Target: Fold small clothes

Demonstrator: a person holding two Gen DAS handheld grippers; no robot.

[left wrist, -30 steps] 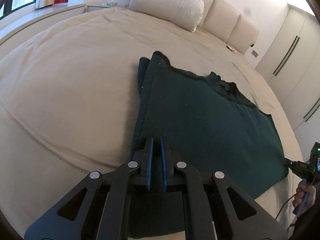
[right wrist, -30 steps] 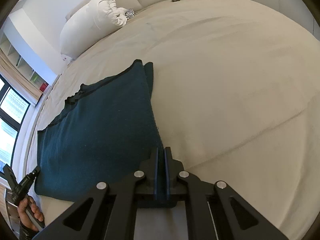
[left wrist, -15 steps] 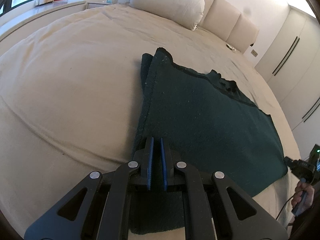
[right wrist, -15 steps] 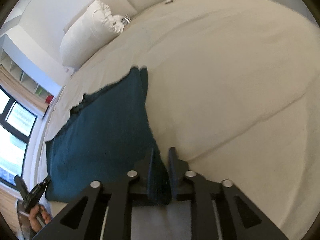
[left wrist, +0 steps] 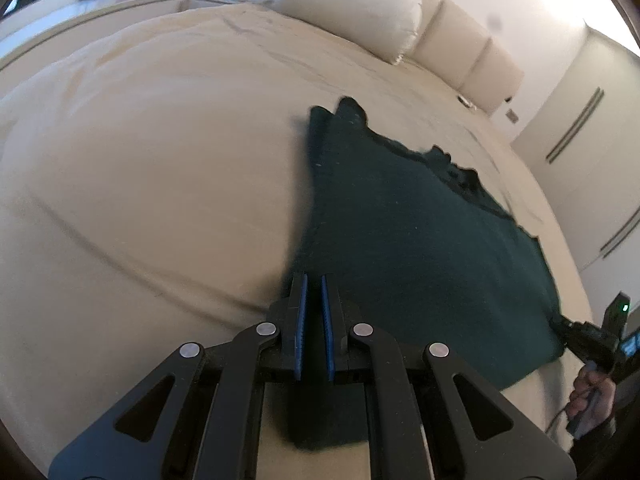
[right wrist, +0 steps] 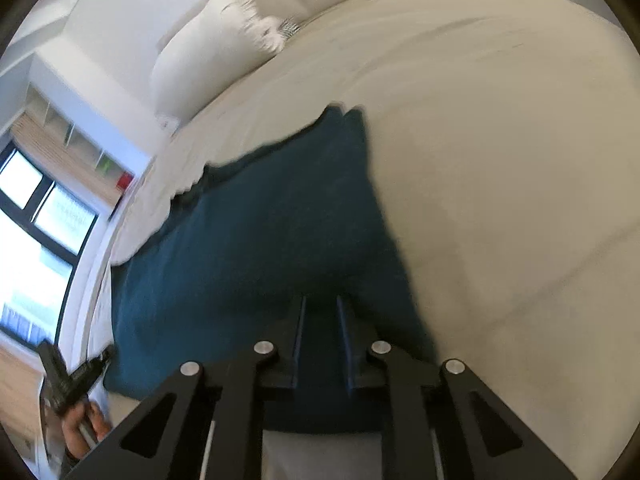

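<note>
A dark green garment [left wrist: 420, 240] lies spread on the cream bed [left wrist: 160, 168]; it also shows in the right wrist view [right wrist: 256, 248]. My left gripper [left wrist: 313, 280] is shut on the garment's near left corner, its blue pads nearly together with cloth between them. My right gripper [right wrist: 320, 300] sits over the garment's near right corner, jaws parted with a clear gap; the cloth lies under and between the fingers, loose. The right gripper also shows in the left wrist view [left wrist: 592, 340], at the garment's far corner.
A white pillow [left wrist: 352, 4] and padded headboard [left wrist: 472, 60] lie at the bed's far end. Wardrobe doors [left wrist: 588, 128] stand at right. A window [right wrist: 32, 216] and shelves are at the left of the right wrist view.
My right gripper's jaws have opened from shut and moved in over the garment's corner. My left gripper stays shut on its corner and has lifted slightly.
</note>
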